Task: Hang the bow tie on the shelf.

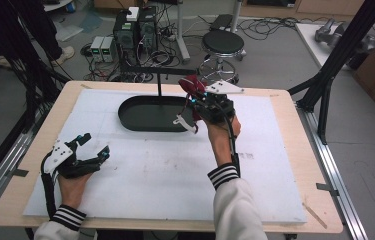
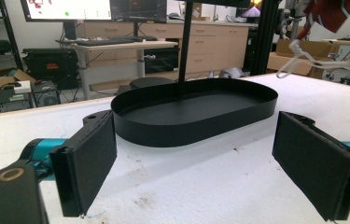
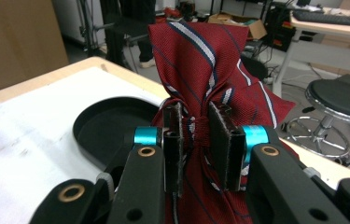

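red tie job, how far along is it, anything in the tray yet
Done: the right gripper has the red striped tie pinched between its jaws and lifted above the table, at the black oval tray's far right end. In hand: the tie hangs from it, with a white clip piece dangling. Left: the tray looks empty, and the left gripper rests open on the white mat, holding nothing.

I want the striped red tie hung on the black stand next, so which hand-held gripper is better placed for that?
Right: the right hand-held gripper already clamps the striped red tie, raised beside the black stand. The left hand-held gripper is open, low on the table.
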